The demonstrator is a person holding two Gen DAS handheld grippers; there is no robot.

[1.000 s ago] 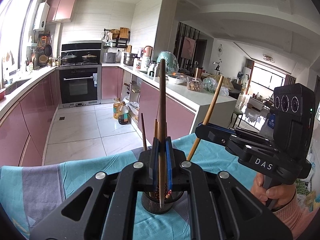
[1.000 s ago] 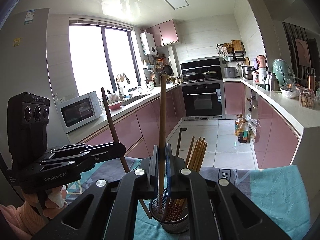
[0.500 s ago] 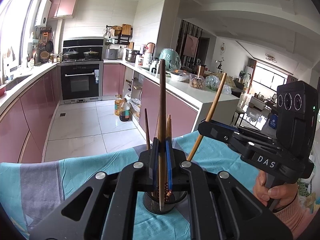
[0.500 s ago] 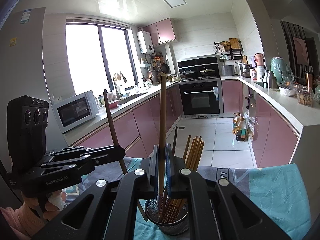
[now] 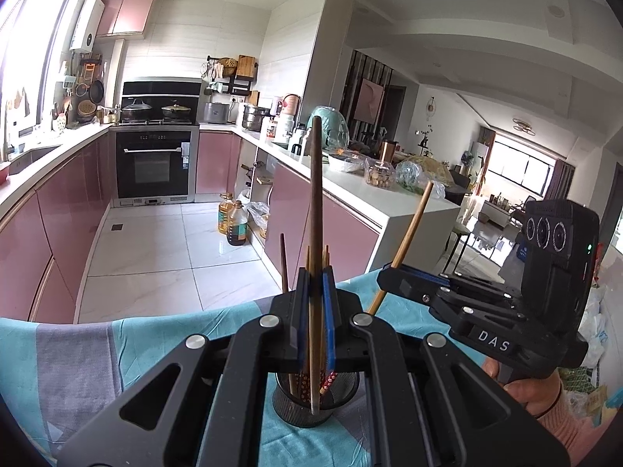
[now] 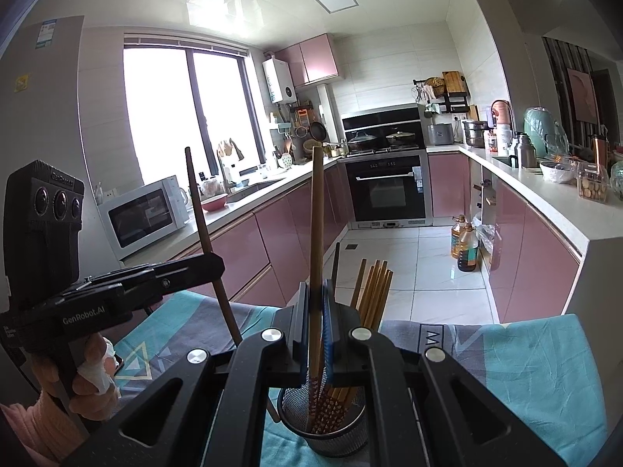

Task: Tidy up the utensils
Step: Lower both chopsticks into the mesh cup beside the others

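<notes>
Left wrist view: the left gripper (image 5: 314, 311) is clamped on a dark chopstick (image 5: 316, 210), which stands nearly upright between the blue pads, its lower tip reaching down at the mesh cup (image 5: 311, 404) that sits on the teal cloth (image 5: 117, 350). More chopsticks (image 5: 325, 383) with patterned ends stand inside the cup, and one thin dark stick (image 5: 283, 262) pokes up just left of the pads. To the right, the right gripper (image 5: 389, 276) is pinched on a light chopstick (image 5: 412, 225) that leans to the right, with a hand (image 5: 525, 385) on its grip

Right wrist view shows the same from the other side: the right gripper (image 6: 314, 311) is closed on the light chopstick (image 6: 316, 233), upright, its patterned lower end down in the mesh cup (image 6: 327, 424) among the bundle of chopsticks (image 6: 373, 288) leaning right. At left, the left gripper (image 6: 212, 266) holds the dark chopstick (image 6: 200, 210), tilted, its lower part running down toward the cup. A hand (image 6: 85, 373) with white wrapping on a finger holds that gripper. Both sit above the teal cloth (image 6: 525, 373), with the kitchen counter (image 6: 545, 198) behind
</notes>
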